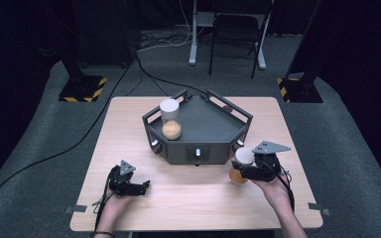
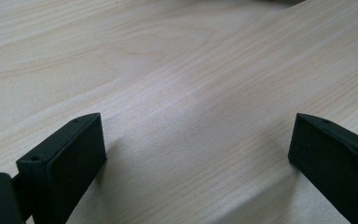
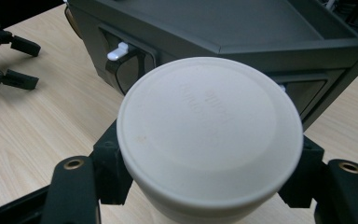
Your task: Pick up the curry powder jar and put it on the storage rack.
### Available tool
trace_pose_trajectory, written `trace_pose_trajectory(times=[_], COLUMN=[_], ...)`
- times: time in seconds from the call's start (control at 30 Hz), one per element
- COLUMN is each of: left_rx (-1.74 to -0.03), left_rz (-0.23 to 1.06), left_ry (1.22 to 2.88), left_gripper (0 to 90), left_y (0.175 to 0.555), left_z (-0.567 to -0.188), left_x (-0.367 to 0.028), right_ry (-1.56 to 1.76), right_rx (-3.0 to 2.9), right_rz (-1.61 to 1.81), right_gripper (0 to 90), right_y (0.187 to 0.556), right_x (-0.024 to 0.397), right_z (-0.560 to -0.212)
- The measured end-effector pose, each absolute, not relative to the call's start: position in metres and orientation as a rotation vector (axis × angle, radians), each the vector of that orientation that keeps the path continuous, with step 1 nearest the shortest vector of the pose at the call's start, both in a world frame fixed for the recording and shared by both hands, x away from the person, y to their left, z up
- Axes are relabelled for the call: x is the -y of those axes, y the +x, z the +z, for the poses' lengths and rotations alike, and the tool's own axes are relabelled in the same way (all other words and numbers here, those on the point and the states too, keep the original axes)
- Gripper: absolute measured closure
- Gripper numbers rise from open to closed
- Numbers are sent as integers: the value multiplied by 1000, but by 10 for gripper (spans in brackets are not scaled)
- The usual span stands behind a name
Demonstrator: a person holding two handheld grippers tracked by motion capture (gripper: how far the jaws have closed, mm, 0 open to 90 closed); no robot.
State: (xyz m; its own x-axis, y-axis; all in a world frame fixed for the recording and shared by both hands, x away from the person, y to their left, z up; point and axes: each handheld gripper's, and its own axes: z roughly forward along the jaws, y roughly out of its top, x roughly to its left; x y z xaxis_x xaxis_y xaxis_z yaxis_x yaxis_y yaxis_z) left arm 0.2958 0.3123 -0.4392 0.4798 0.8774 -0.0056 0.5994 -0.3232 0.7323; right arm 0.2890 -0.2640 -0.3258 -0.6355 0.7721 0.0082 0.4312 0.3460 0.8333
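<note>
A clear jar with a white lid and orange contents is gripped near the table's right front, just off the dark grey tray's front right corner. My right gripper is shut on it, with a black jaw pressed on each side under the lid. A second jar of the same kind stands upright at the tray's left side. My left gripper lies low at the table's left front, its jaws wide apart over bare wood with nothing between them.
The tray has raised rails and small white latches on its front face. The left gripper shows far off in the right gripper view. A chair, stand bases and floor cables lie beyond the wooden table.
</note>
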Motion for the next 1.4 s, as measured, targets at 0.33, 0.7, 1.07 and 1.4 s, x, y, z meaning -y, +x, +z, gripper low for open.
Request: trace_pose_trajectory(times=[0.33,0.7,1.07,1.4], left_rx=[-1217,-1217,-1217,-1217], left_rz=[523,523,523,523], left_ry=[2046,2047,2046,2046], left_gripper=[35,35,35,35], left_y=[296,296,296,296], left_z=[-439,-439,-439,-439], left_x=[-312,-312,-312,-312], right_ry=[1024,986,966,940], right_rx=[-2215,-2183,-2152,-2141], right_rz=[1200,1218,1253,1244], right_gripper=[327,327,327,327], right_y=[289,293,302,316], right_x=[265,265,260,243], right_z=[-302,-269,-244,-228])
